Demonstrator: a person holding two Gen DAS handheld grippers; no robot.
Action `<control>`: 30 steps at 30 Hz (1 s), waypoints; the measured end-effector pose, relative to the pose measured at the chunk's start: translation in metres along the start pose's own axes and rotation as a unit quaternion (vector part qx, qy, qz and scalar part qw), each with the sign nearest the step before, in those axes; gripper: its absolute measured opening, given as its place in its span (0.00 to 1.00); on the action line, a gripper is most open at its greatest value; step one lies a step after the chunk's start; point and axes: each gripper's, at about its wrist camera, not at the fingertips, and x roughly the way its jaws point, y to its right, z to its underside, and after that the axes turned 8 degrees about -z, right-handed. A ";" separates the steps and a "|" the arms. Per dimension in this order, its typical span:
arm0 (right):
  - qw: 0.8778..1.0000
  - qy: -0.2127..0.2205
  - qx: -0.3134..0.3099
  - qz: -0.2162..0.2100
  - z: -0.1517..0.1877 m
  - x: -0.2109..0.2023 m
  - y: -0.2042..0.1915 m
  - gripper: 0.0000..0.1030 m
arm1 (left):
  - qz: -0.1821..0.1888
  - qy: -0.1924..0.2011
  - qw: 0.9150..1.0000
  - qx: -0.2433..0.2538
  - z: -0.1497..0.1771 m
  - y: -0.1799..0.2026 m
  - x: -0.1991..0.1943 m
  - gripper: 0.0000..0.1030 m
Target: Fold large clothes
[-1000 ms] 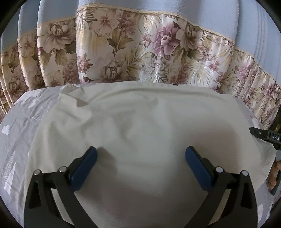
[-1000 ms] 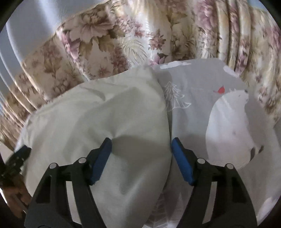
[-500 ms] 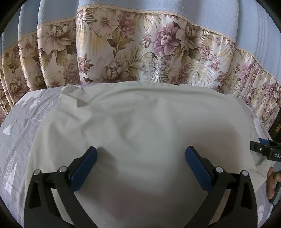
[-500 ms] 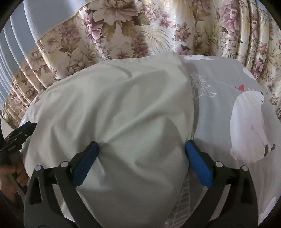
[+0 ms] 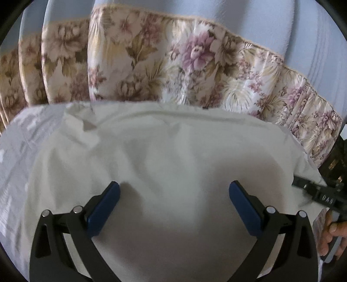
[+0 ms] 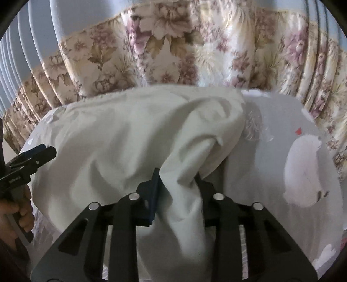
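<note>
Floral curtains [image 5: 173,65] back the grey bed [image 6: 282,130]. Right tool [image 6: 176,182] closing, bunched cream garment [image 5: 162,151] between its pads; left tool [image 5: 173,197] open above it.

A grey bedsheet [image 6: 271,164] covers the bed, printed with a white polar bear [image 6: 303,171], a small red mark [image 6: 298,130] and pale trees [image 6: 253,128]. Behind hangs a floral curtain [image 5: 151,65] with a plain blue upper part [image 5: 216,19].
</note>
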 end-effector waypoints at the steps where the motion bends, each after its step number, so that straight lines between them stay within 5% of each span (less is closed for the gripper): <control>1: 1.000 0.001 0.008 0.003 0.002 0.003 0.006 0.50 | -0.001 0.000 1.000 0.003 0.001 0.000 0.001 0.98; 6: 0.999 -0.005 0.030 -0.019 0.003 0.005 0.018 0.53 | -0.004 0.003 1.000 0.009 0.002 0.003 0.001 0.98; 11: 0.999 -0.004 0.025 -0.031 0.002 0.003 0.011 0.27 | -0.004 0.002 1.000 -0.005 -0.001 -0.002 -0.001 0.98; 17: 0.998 0.019 0.049 -0.041 -0.004 -0.008 0.009 0.17 | -0.003 0.011 1.000 -0.011 -0.011 0.002 -0.015 0.98; 26: 0.983 0.079 0.061 -0.154 -0.023 -0.058 -0.009 0.14 | -0.071 -0.051 0.995 0.049 -0.017 0.039 0.038 0.98; 30: 0.976 0.086 0.059 -0.193 -0.034 -0.070 -0.032 0.13 | -0.094 -0.042 0.991 0.081 -0.007 0.044 0.048 0.98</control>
